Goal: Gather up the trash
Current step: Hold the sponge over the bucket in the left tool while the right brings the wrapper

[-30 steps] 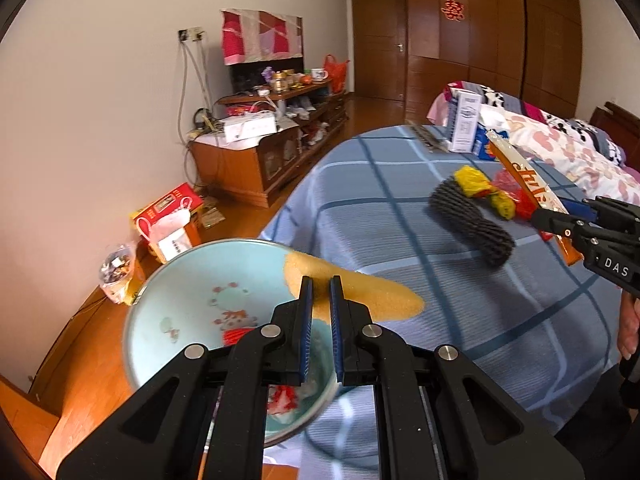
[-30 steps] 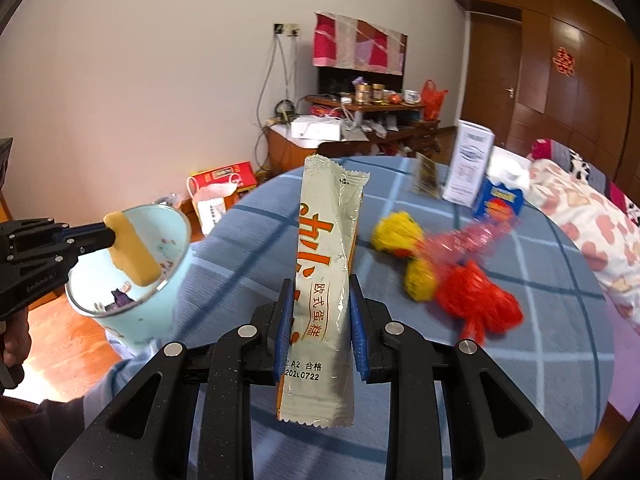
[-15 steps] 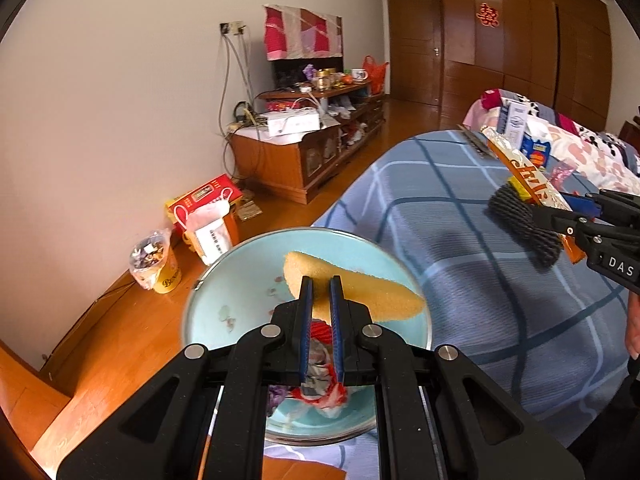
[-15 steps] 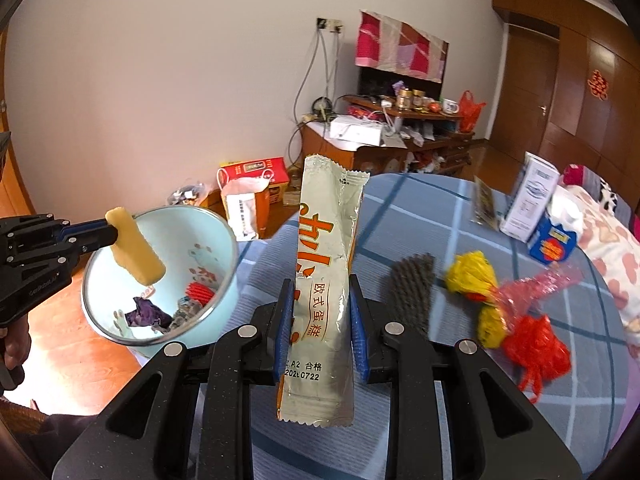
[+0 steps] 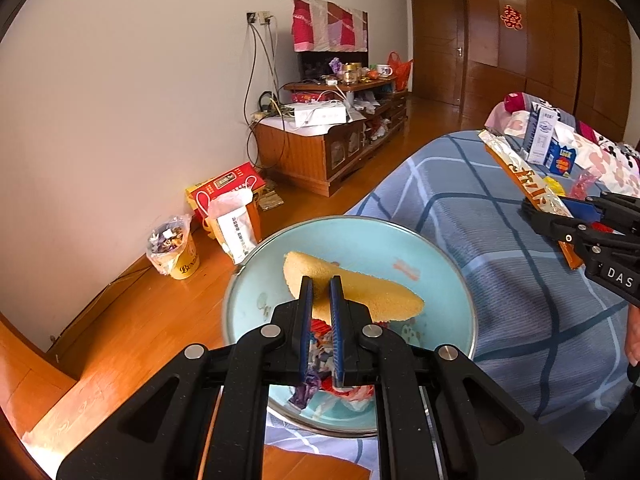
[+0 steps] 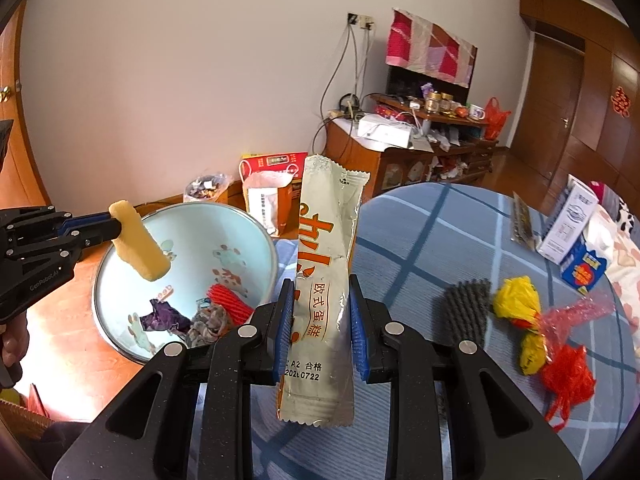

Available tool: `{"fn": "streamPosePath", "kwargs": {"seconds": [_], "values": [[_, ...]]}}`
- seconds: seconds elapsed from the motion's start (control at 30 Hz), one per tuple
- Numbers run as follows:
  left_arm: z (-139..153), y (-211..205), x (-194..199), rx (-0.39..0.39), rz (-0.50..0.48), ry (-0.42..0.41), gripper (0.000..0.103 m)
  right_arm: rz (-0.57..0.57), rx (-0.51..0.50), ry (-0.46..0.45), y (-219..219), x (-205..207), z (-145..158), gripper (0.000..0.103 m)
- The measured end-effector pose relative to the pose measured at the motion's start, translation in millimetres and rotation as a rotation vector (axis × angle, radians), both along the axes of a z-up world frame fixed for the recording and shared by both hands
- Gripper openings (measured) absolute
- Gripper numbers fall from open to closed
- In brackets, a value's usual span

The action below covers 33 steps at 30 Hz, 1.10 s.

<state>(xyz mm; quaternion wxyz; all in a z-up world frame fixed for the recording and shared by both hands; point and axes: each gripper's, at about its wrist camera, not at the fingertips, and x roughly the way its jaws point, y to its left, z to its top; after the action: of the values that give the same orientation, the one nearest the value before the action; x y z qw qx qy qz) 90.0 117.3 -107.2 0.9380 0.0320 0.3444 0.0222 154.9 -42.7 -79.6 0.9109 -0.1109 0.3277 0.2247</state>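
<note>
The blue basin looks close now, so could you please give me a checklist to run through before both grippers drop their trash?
1. Left gripper shut on the yellow sponge: ok.
2. Sponge over the blue basin: ok.
3. Right gripper shut on the snack wrapper: ok.
4. Wrapper over the basin: not ok, it is beside the rim.
5. Room left in the basin: ok, a few scraps on its bottom.
6. Basin steady at the bed's edge: cannot tell.

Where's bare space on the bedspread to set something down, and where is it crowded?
Bare: the plaid bedspread between the basin and the grey mesh sleeve. Crowded: right of the sleeve, yellow bag, red bag, boxes.
</note>
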Motion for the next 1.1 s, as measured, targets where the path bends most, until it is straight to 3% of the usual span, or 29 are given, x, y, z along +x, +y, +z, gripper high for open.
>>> {"fn": "streamPosePath", "kwargs": {"seconds": [0.6,1.1], "values": [[-5.5,17.8,1.1,-0.006,0.045,0.015,0.009,0.080,-0.033,0.009,40.2,-0.4,-6.4,0.027],[-5.7,17.6,0.6,-0.009,0.044,0.016,0.009,0.105,-0.041,0.012,47.7,-0.6,-8.4,0.027]]}}
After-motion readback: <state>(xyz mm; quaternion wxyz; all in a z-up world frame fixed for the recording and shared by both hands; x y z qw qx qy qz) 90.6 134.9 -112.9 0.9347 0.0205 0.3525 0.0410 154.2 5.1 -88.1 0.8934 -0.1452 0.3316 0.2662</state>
